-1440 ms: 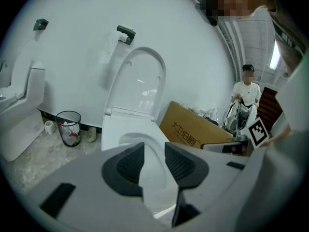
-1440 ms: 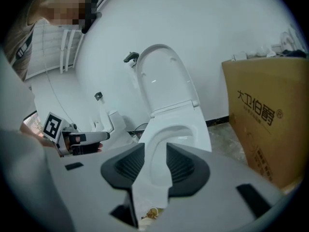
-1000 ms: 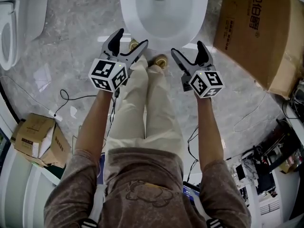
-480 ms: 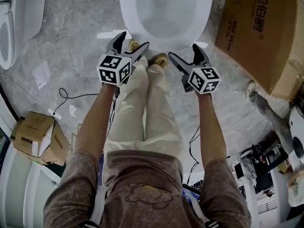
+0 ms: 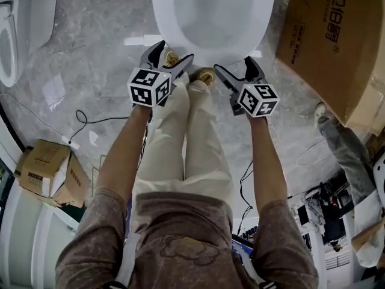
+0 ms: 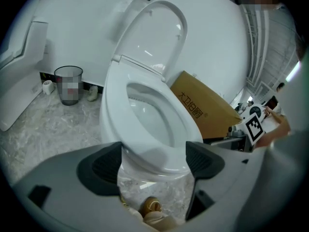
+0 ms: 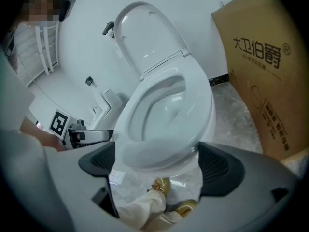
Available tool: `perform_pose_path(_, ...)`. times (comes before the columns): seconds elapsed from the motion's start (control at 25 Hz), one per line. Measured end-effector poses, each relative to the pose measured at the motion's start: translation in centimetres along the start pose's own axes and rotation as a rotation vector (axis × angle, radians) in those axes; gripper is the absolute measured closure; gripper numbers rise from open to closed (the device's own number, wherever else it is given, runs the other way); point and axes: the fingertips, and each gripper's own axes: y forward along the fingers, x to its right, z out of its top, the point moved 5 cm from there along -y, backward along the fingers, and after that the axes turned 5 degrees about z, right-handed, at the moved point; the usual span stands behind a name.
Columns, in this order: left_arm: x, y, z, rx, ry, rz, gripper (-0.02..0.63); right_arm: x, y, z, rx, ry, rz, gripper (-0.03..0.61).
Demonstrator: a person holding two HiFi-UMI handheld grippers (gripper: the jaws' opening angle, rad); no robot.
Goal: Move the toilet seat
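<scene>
Half the toilet seat — off-frame

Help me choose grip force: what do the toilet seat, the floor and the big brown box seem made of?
Toilet seat: glossy white, sharp highlights; hard plastic or ceramic, cannot tell which.
Floor: polished grey veined stone or marble-look tile, with reflections.
Box: matte brown cardboard, printed, creased edges.

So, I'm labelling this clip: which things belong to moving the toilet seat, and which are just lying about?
Job: white ceramic toilet with raised lid; left tool; right tool.
Lying about: large brown cardboard box; grey waste bin; small open carton.
</scene>
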Motion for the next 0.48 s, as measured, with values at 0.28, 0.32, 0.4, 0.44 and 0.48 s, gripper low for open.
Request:
perform_pose_path(0.28,-0.02,0.02,-0.1,0.002,-0.004,-0.008,0.206,-0.2,-0.05,0.14,0.024,0.017,-0.002,0.046)
perform_pose_path(0.32,-0.01,-0.12,-0.12,0.001,0.005,-0.012,0.206,-0.37,-0.07,0.2,0.033,0.029,0.006,0.046)
perform_pose_path(0.4,0.0,-0.35,-0.03,0.001,0.005,-0.025,0.207,-0.54,-0.15,0.38,0.051,0.057,0.016,0.044)
perform_pose_path(0.44,0.05,-0.44,0.08,0.004,-0.003,-0.034,0.207,-0.58,-0.26,0.5,0.058,0.066,0.015,0.044)
perform_pose_path(0.48,0.15,-0.55,0.22,0.009,-0.01,-0.042,0.207,-0.64,-0.42,0.64,0.065,0.069,0.012,0.044)
